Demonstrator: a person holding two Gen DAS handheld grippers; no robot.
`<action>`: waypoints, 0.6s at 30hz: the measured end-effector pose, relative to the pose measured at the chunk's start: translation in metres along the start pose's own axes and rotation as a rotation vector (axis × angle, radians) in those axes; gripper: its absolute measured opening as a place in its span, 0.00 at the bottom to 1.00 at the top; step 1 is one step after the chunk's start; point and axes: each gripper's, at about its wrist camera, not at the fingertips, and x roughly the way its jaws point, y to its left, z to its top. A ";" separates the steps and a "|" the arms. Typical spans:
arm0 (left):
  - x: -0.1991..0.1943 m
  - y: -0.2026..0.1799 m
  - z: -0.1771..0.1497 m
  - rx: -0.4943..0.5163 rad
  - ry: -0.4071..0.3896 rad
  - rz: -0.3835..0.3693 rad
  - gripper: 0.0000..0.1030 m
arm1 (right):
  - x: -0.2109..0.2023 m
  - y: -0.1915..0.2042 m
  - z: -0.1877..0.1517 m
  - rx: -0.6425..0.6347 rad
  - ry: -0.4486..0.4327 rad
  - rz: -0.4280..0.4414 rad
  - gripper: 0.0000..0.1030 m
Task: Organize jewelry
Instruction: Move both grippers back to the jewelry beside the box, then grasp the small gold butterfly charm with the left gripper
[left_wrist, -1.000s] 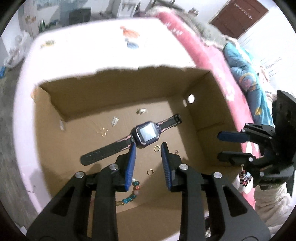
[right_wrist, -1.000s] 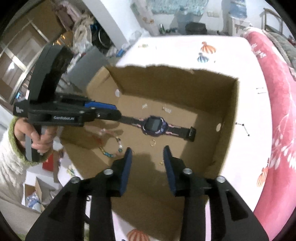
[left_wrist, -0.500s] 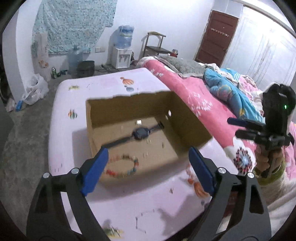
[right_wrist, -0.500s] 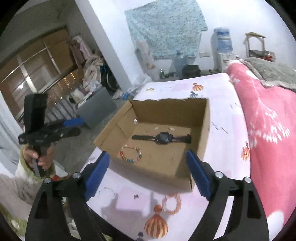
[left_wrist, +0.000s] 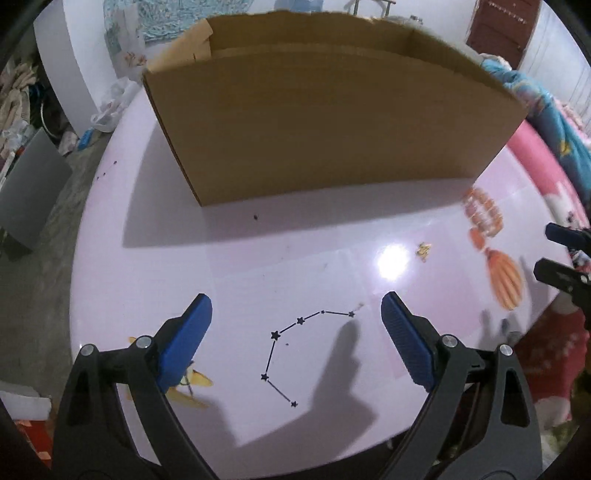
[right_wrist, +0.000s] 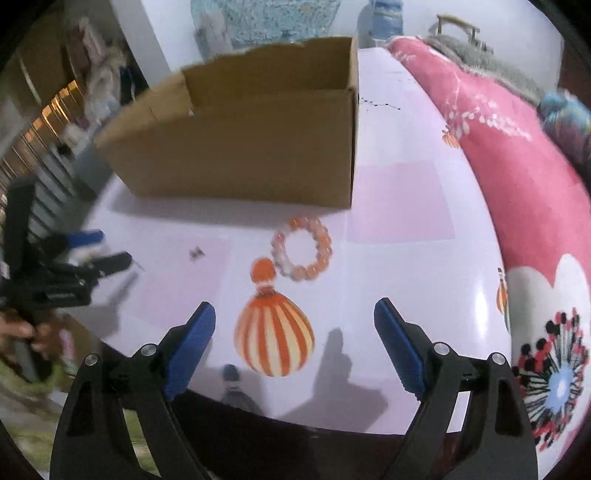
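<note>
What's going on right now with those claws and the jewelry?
Both claws, left and right, open, empty. Star chain and orange bracelet on table, outside box. Nothing blocking.

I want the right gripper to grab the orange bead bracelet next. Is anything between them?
Nothing visible. The right gripper is open, and only bare tablecloth with a printed balloon lies between it and the bracelet. The box stands just behind the bracelet, not in the path.

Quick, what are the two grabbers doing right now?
Left hand-held gripper: open, holding nothing.
Right hand-held gripper: open, holding nothing.
</note>
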 end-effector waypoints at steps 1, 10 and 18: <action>0.004 -0.001 -0.001 -0.003 0.004 0.002 0.87 | 0.003 0.002 -0.003 -0.004 0.005 -0.017 0.83; 0.014 0.001 -0.009 -0.032 -0.040 0.060 0.92 | 0.035 0.010 -0.004 0.004 0.060 -0.128 0.83; 0.015 -0.002 -0.014 -0.056 -0.042 0.076 0.92 | 0.037 0.010 -0.006 0.010 0.051 -0.134 0.93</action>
